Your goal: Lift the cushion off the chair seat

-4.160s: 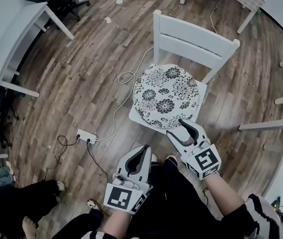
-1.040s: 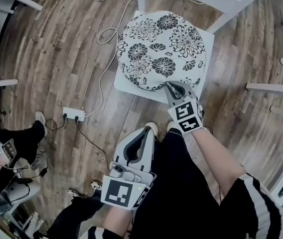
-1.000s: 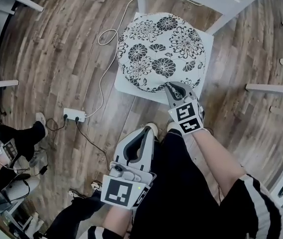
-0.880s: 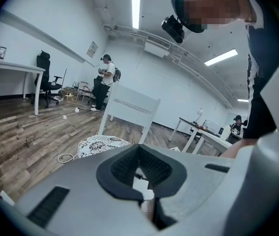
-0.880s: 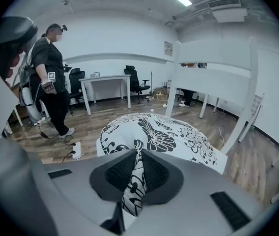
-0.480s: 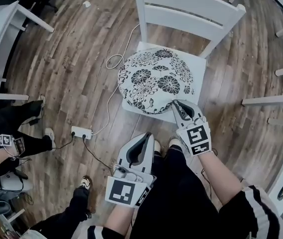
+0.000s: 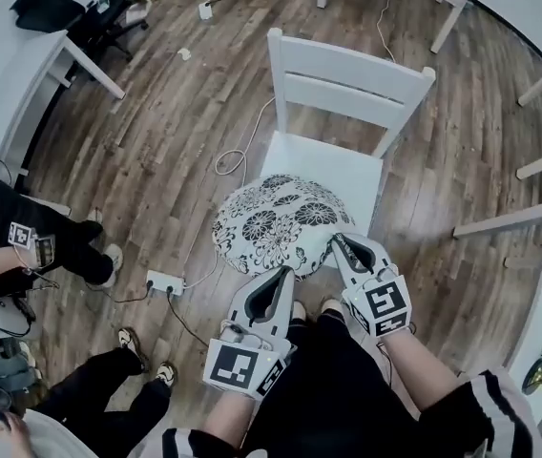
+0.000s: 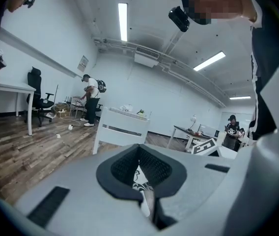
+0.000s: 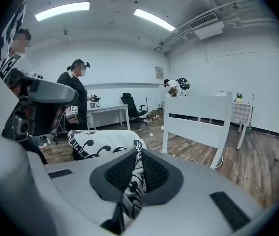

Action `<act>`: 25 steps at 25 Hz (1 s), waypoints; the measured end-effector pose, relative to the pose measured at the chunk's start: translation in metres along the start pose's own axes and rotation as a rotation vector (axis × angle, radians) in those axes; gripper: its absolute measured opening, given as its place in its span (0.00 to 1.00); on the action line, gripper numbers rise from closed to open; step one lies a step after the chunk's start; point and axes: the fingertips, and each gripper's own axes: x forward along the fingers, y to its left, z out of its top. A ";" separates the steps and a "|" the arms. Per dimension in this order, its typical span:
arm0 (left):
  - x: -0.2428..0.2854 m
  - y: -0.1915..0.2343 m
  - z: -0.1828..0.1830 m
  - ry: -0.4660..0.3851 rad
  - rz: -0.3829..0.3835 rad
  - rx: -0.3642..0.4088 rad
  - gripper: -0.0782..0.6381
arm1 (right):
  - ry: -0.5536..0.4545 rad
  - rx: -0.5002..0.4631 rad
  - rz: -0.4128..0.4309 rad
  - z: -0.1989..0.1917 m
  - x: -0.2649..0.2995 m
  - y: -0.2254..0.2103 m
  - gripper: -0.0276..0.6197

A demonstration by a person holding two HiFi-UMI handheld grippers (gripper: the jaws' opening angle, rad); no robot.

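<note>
The round cushion, white with black flowers, hangs tilted in front of the white chair's bare seat, clear of it. My right gripper is shut on the cushion's near right rim; in the right gripper view the printed fabric bunches between the right gripper's pads. My left gripper meets the near edge from below. In the left gripper view a strip of the cushion is pinched between the left gripper's shut jaws. The chair back stands behind.
A power strip and a white cable lie on the wood floor left of the chair. A white desk and an office chair stand far left. A person stands at the left; table legs are at the right.
The cushion has come up off the seat toward me, tilted, and the seat now shows bare. Both grippers have risen, and the left one now meets the cushion's near edge.
</note>
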 end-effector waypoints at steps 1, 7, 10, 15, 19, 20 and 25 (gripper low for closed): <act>-0.001 -0.002 0.009 -0.008 -0.004 0.008 0.11 | -0.010 -0.002 0.003 0.009 -0.004 0.001 0.10; -0.018 -0.018 0.047 -0.031 -0.010 0.056 0.11 | -0.066 -0.029 0.023 0.058 -0.046 0.016 0.10; -0.027 -0.022 0.061 -0.044 0.012 0.083 0.11 | -0.106 -0.027 0.035 0.083 -0.062 0.018 0.10; -0.031 -0.023 0.067 -0.066 0.037 0.081 0.11 | -0.176 -0.027 0.023 0.115 -0.078 0.014 0.10; -0.028 -0.031 0.073 -0.082 0.033 0.106 0.11 | -0.205 -0.031 0.018 0.127 -0.087 0.008 0.10; -0.027 -0.032 0.074 -0.085 0.034 0.109 0.11 | -0.210 -0.029 0.018 0.128 -0.089 0.007 0.10; -0.023 -0.039 0.077 -0.096 0.046 0.104 0.11 | -0.223 -0.017 0.019 0.132 -0.098 -0.001 0.10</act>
